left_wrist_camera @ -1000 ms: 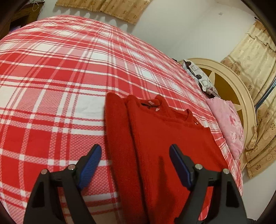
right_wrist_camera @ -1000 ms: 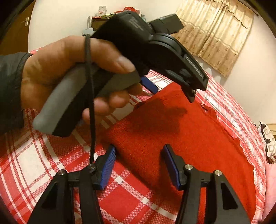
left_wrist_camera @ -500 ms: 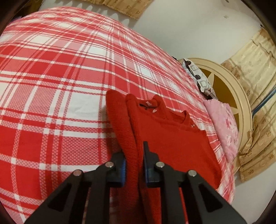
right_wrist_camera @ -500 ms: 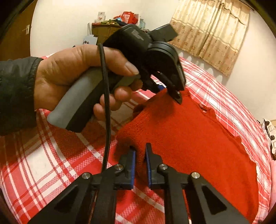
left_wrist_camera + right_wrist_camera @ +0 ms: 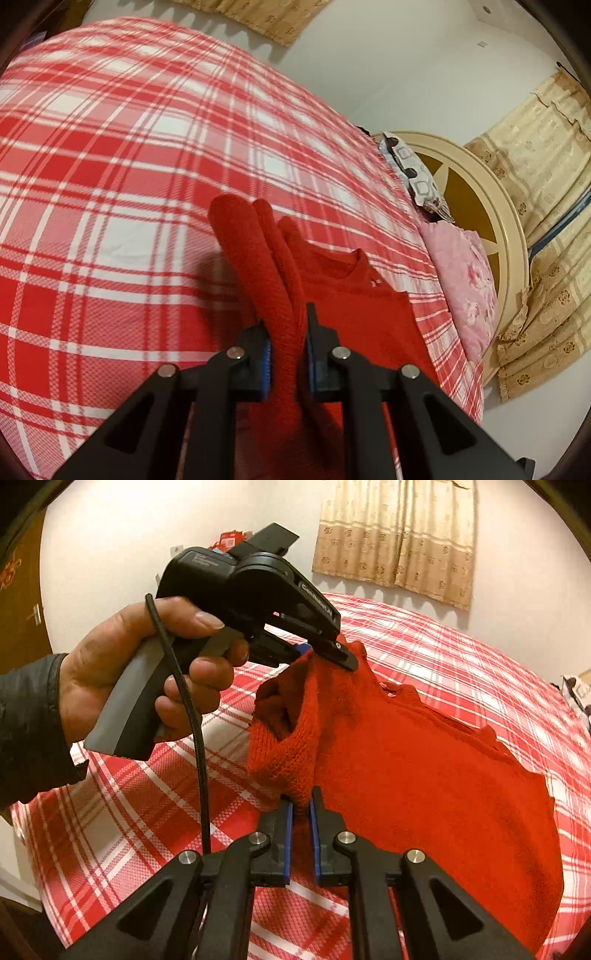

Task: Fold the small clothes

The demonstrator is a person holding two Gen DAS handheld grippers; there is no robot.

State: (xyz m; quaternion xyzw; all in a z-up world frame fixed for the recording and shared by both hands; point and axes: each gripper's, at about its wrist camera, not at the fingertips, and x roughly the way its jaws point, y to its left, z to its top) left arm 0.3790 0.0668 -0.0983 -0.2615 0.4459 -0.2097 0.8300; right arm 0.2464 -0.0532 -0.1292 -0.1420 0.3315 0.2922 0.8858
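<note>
Your left hand-held gripper (image 5: 287, 354) is pinching the red sweater (image 5: 362, 317) along its folded sleeve edge. Your right hand-held gripper (image 5: 301, 830) is pinching its lower corner, raised off the plaid bed (image 5: 110, 812).

sweater hem (image 5: 546, 904) cut off, headboard (image 5: 491, 206) partly hidden

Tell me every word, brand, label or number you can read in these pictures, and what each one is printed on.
White brand lettering on the black body of the left gripper, seen from the right wrist camera: blurred, cannot be read for sure.
Faint print on top of that gripper's housing: too small to read.
Red packages on the far shelf: too blurred to read.
Red sweater, checked bedspread: no writing seen.
</note>
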